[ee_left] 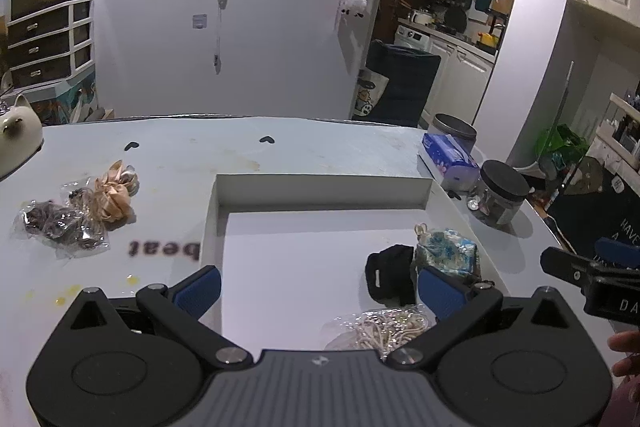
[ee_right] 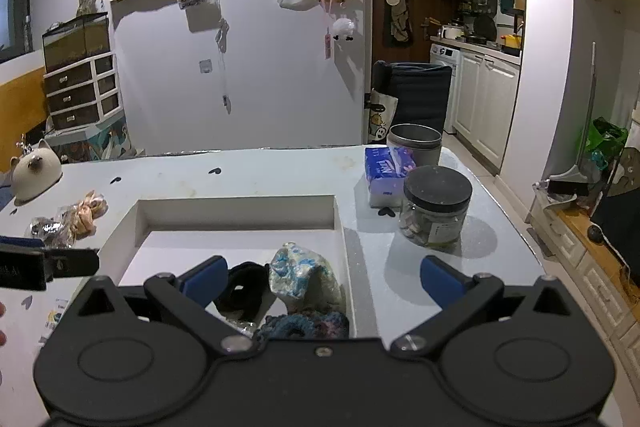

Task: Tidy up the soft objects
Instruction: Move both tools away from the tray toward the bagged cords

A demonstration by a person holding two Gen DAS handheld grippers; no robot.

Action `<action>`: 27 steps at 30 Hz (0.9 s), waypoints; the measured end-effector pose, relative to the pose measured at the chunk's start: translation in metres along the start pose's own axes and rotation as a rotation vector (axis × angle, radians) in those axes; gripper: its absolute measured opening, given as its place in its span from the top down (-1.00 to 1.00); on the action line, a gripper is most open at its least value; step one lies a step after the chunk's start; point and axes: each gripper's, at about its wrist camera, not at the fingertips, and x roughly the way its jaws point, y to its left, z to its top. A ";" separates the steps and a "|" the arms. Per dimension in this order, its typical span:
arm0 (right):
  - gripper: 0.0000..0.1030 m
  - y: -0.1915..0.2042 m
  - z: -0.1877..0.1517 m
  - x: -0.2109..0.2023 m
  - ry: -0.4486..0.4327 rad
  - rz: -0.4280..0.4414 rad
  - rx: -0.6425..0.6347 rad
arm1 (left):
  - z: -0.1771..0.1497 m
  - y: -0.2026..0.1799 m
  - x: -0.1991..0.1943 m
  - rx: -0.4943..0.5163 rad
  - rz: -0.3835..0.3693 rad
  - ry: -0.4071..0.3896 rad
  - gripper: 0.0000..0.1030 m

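Both grippers, left [ee_left: 318, 285] and right [ee_right: 324, 277], stand wide apart, empty, above the white tray [ee_left: 320, 187]. Black scrunchie [ee_left: 390, 273] and floral pouch [ee_left: 446, 253] lie in its right corner; bagged scrunchies [ee_left: 60, 225] remain near the table's [ee_left: 180, 151] left edge.

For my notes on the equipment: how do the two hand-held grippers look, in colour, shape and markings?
The left gripper and the right gripper look identical: a black body with two round discs, black linkage arms with silver screws, and blue ribbed pads on the fingers. Seen from the left camera, the right gripper's side bears white letters, partly cut off.
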 end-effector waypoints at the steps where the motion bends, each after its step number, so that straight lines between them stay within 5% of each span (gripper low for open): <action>1: -1.00 0.002 0.000 0.000 -0.001 -0.001 -0.002 | 0.000 0.003 -0.001 -0.002 0.000 -0.004 -1.00; 12: -1.00 0.045 0.006 0.006 -0.001 -0.003 -0.008 | 0.005 0.052 -0.012 -0.020 0.025 -0.030 -1.00; 27: -1.00 0.147 0.022 0.031 0.000 0.025 -0.023 | 0.031 0.167 -0.019 -0.025 0.088 -0.064 -1.00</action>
